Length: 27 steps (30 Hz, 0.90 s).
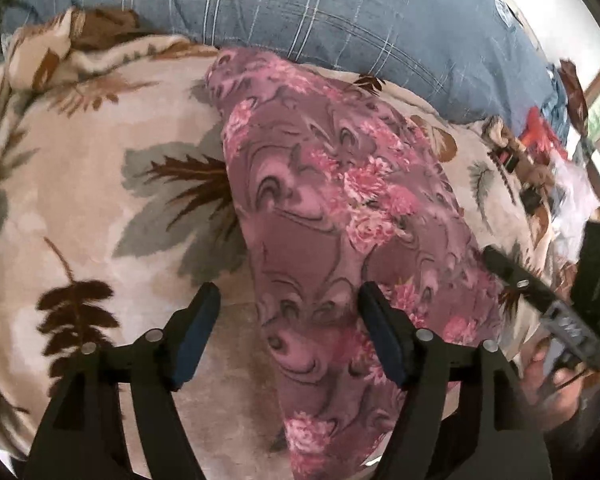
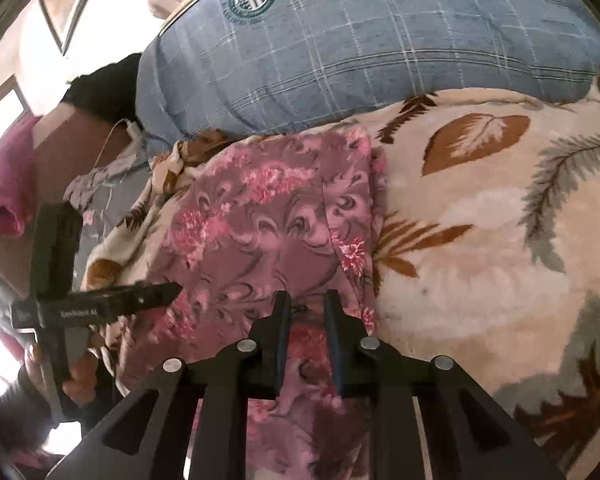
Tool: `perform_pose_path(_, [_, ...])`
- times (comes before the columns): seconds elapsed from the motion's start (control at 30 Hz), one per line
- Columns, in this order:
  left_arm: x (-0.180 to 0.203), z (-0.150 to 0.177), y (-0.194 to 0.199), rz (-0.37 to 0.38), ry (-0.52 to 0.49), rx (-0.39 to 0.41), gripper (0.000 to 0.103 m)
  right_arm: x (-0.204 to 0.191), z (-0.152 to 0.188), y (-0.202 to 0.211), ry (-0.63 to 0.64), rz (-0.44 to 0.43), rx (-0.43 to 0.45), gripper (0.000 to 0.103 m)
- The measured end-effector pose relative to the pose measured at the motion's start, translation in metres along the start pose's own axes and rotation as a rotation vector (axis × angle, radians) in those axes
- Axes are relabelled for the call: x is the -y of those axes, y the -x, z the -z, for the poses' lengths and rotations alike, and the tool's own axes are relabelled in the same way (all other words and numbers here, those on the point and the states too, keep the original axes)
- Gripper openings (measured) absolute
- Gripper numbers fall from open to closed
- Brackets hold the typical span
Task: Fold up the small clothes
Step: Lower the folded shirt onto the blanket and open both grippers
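Note:
A mauve garment with pink flowers (image 1: 340, 208) lies folded into a long strip on a cream blanket with a leaf print (image 1: 80, 200). My left gripper (image 1: 289, 294) hovers open over the garment's near end, its left finger over the blanket and its right finger over the cloth. In the right wrist view the same garment (image 2: 260, 220) lies under my right gripper (image 2: 307, 298). Its jaws stand a narrow gap apart, with cloth showing beneath them and nothing pinched. One finger of each gripper shows in the other's view: the right finger (image 1: 512, 276) and the left finger (image 2: 140, 300).
A blue checked pillow (image 2: 380, 40) lies along the blanket's far edge. A heap of mixed clothes (image 1: 540, 140) sits at the far right in the left wrist view. A pink cloth (image 2: 4, 184) lies at the left. The person's hands (image 1: 548, 376) (image 2: 80, 376) hold the handles.

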State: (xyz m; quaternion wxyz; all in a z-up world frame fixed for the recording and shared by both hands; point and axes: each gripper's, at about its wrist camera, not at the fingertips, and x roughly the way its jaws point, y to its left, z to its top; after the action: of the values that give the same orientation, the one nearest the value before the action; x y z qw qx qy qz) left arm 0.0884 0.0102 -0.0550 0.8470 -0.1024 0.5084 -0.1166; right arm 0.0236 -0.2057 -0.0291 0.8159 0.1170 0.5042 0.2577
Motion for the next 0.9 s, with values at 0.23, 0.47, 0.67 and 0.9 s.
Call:
perform_pose_path(0.23, [0.003, 0.010, -0.007, -0.009, 0.002, -0.007, 0.073, -0.005, 0.024, -0.015, 0.088, 0.065, -0.074, 0.020])
perform_pose_path(0.47, [0.005, 0.012, -0.007, -0.022, -0.014, -0.008, 0.073, -0.005, 0.025, -0.010, 0.053, 0.071, -0.056, 0.021])
perform_pose_path(0.67, [0.005, 0.014, -0.008, -0.029, -0.011, -0.016, 0.077, -0.002, 0.025, -0.006, 0.007, 0.060, -0.069, 0.022])
perform_pose_path(0.9, [0.003, 0.011, -0.006, -0.025, -0.005, -0.043, 0.078, -0.001, 0.016, 0.003, 0.017, 0.083, -0.087, 0.027])
